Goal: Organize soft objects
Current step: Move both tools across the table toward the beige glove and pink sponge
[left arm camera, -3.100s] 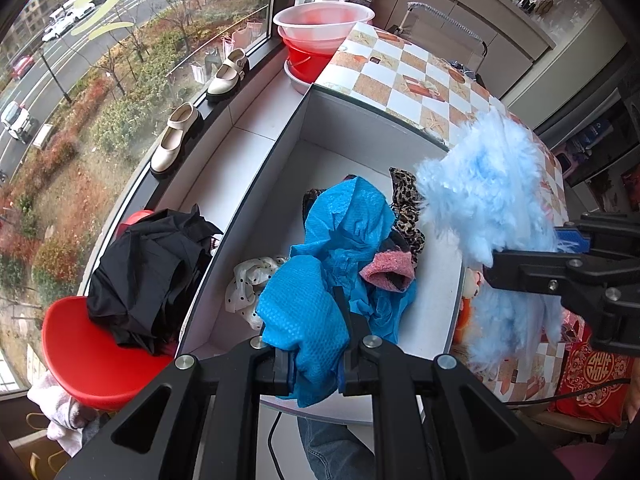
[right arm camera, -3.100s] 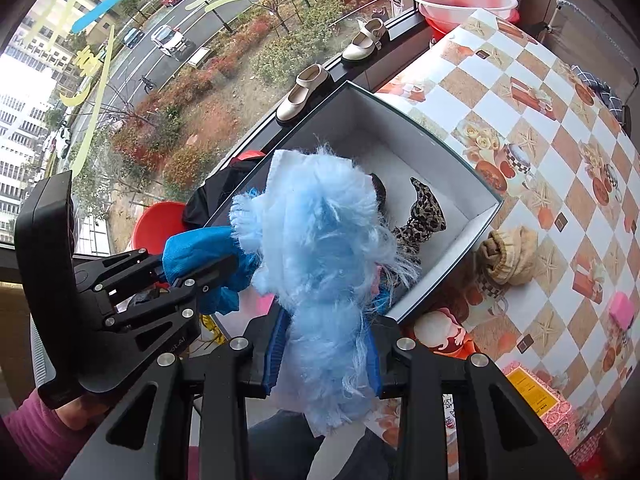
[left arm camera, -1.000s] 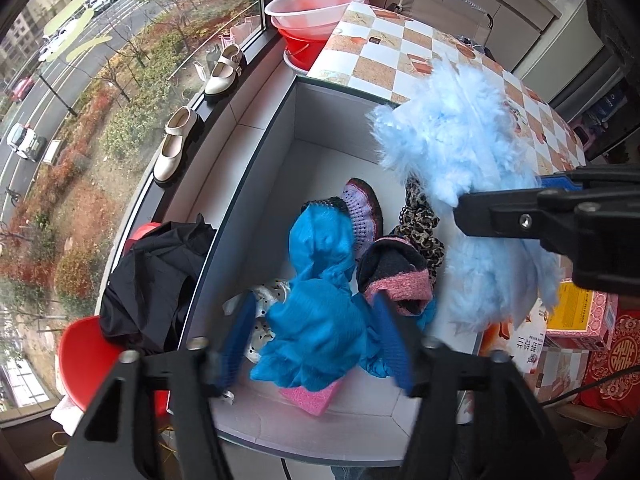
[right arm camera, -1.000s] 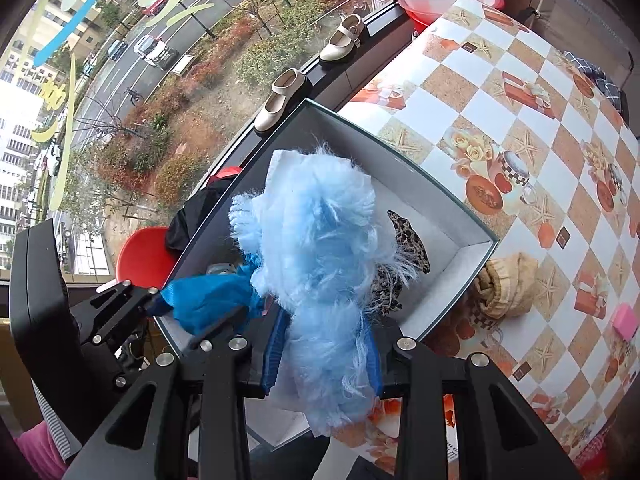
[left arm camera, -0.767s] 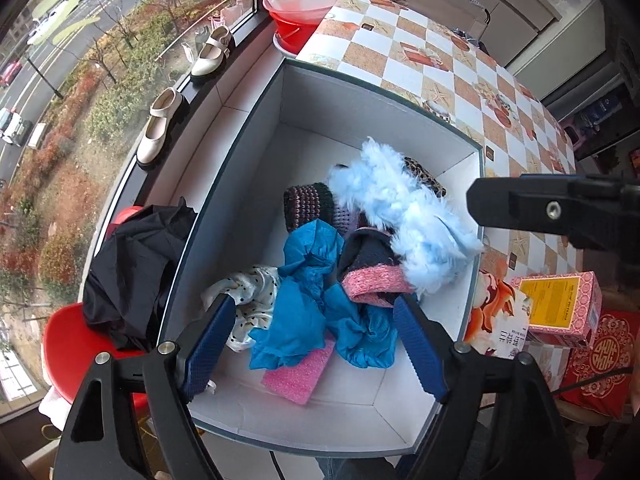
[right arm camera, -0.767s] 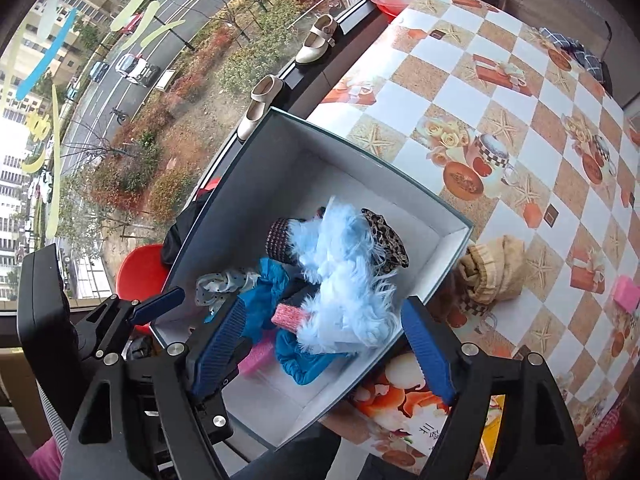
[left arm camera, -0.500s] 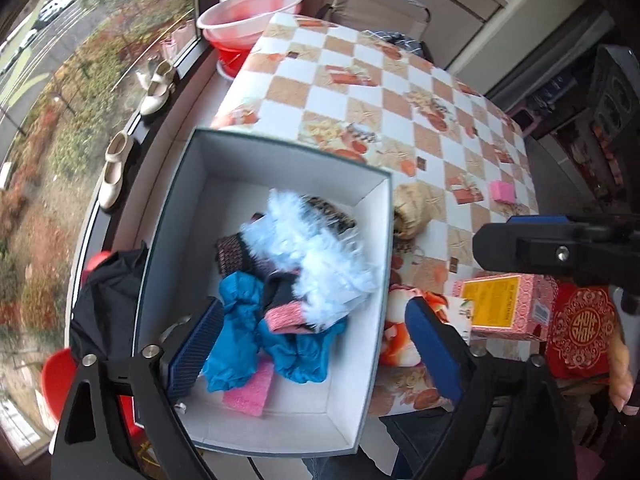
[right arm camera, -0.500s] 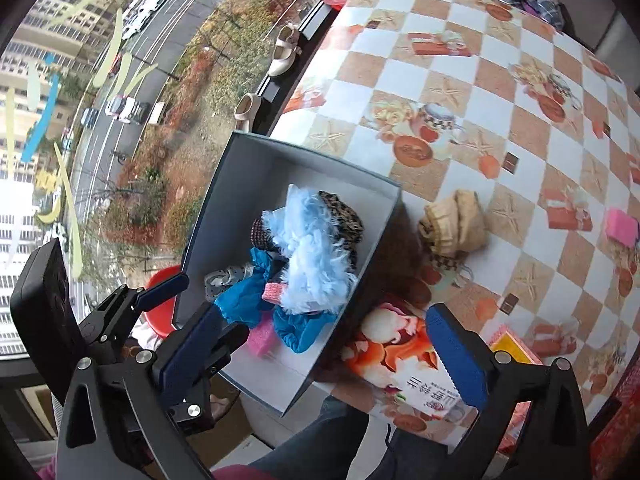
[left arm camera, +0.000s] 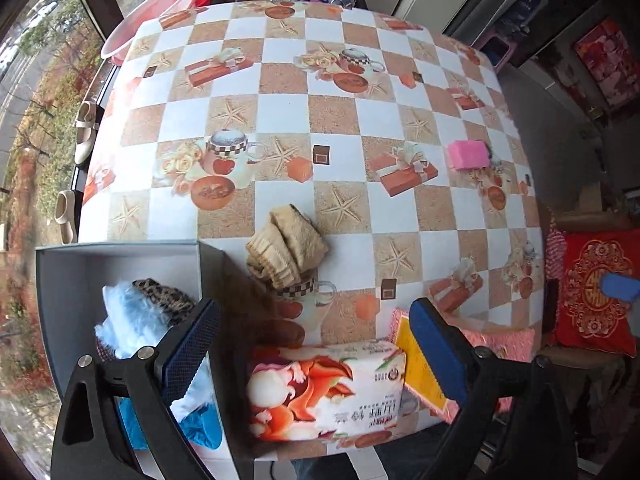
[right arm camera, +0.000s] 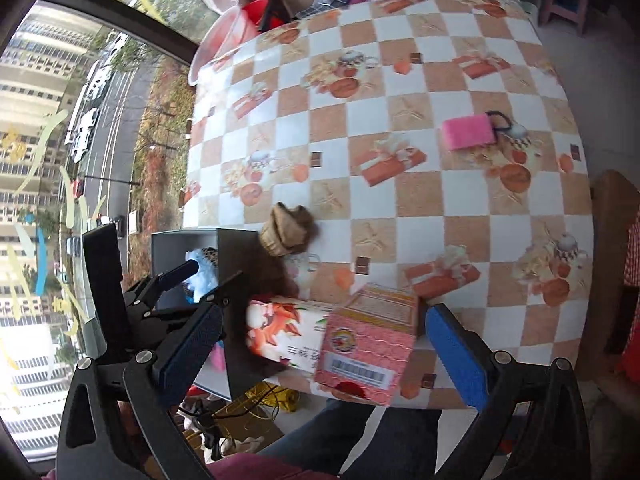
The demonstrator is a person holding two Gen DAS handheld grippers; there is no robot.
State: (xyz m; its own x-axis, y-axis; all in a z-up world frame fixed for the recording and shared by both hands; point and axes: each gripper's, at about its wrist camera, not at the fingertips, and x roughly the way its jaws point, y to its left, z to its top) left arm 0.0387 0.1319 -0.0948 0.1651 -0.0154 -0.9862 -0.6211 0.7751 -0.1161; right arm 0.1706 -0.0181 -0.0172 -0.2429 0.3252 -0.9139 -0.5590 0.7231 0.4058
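Note:
The grey box (left arm camera: 120,246) at the table's left edge holds a light blue fluffy piece (left arm camera: 128,320), a leopard-print piece (left arm camera: 164,296) and blue cloth (left arm camera: 200,428). A tan knitted item (left arm camera: 286,246) (right arm camera: 286,234) lies on the table just right of the box. Farther right lies a pink sponge (left arm camera: 468,155) (right arm camera: 468,132). My left gripper (left arm camera: 314,350) is open and empty, above the box's right wall and a tissue pack (left arm camera: 324,388). My right gripper (right arm camera: 322,352) is open and empty over a pink carton (right arm camera: 368,344).
The checkered tablecloth (left arm camera: 360,120) covers the table. Pink and red basins (left arm camera: 148,20) stand at its far left corner. Shoes (left arm camera: 86,132) sit on the window ledge. A red cushion (left arm camera: 596,292) is at the right. A person's legs (right arm camera: 360,432) are at the table's near edge.
Both grippers opened: the blue cloth and the light blue fluffy piece dropped into the box. Both hands then swung right, from over the box toward the table.

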